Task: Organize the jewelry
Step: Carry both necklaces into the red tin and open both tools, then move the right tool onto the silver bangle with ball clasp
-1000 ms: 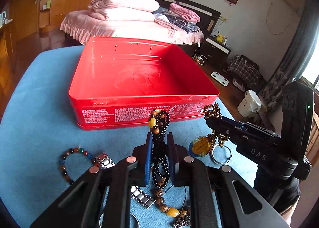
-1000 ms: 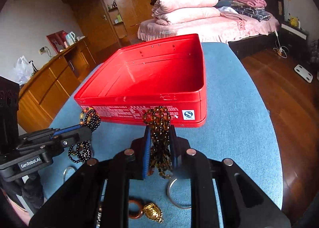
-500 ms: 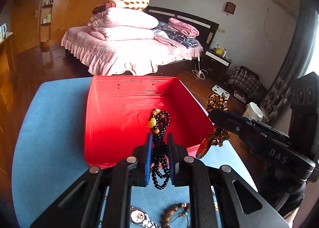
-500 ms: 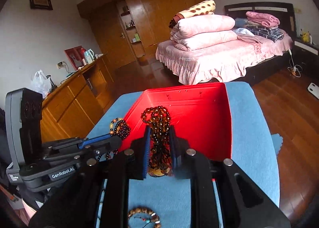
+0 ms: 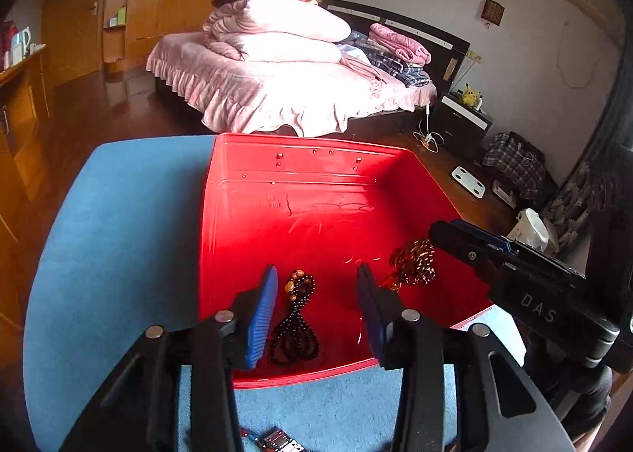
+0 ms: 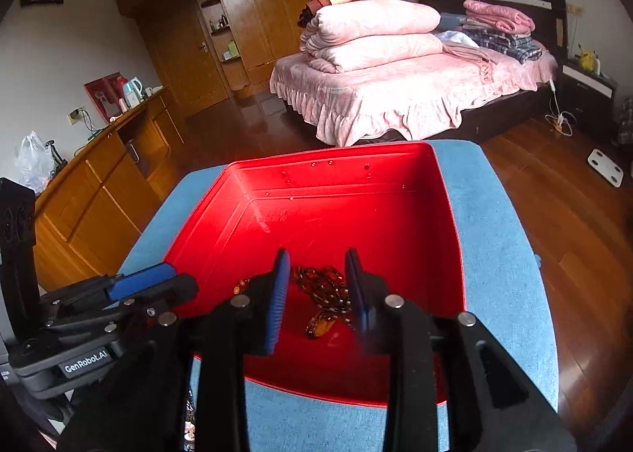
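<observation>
A red tin box (image 5: pixel 316 147) (image 6: pixel 451 214) stands on the blue table. My left gripper (image 5: pixel 316 293) is open above the box's near part. A black bead necklace (image 5: pixel 294 317) with amber beads lies on the box floor between its fingers. My right gripper (image 6: pixel 316 285) is open over the box, and a brown amber bead string (image 6: pixel 324 293) with a gold pendant lies below it; the string also shows in the left wrist view (image 5: pixel 413 262). Each gripper shows in the other's view: the right one (image 5: pixel 514 274), the left one (image 6: pixel 118 293).
The blue table top (image 5: pixel 118 234) (image 6: pixel 502 254) surrounds the box. More jewelry (image 5: pixel 277 442) lies on the table at the near edge, partly hidden by my fingers. A pink bed (image 6: pixel 395 76), wooden cabinets and a wood floor lie beyond.
Both grippers rose from the table and moved over the box, then opened. The black necklace and the amber bead string dropped onto the box floor.
</observation>
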Demonstrator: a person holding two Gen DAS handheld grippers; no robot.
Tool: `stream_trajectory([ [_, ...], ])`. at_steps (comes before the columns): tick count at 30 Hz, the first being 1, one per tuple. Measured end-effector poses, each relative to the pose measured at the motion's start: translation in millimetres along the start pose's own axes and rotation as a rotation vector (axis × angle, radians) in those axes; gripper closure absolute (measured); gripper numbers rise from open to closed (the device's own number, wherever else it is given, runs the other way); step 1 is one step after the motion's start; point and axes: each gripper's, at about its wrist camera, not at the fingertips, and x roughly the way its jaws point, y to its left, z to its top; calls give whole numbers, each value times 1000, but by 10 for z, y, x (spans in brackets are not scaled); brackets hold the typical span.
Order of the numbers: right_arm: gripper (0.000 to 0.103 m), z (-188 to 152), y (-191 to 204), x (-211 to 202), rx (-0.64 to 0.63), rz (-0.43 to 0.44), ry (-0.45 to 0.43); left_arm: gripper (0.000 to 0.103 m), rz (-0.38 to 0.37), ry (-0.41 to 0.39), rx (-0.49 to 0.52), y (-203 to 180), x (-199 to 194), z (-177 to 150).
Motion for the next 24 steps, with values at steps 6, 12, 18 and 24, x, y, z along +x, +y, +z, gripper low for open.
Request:
stream_trajectory([
  [6,54,-156,-76,-290,-4,-20,-70,43,28,-64,18,-43,-306,-136],
  [12,46,-496,-31,-593,-70,-73,-140,32,91,-191,43,-53,-683,-519],
  [18,45,-868,-42,-855,-47,-46,-152,27,84,-171,67,-49,-823,-909],
  [24,43,-1195,-118,-998,-6,-78,-127,27,90,-118,30,6,-826,-1235],
])
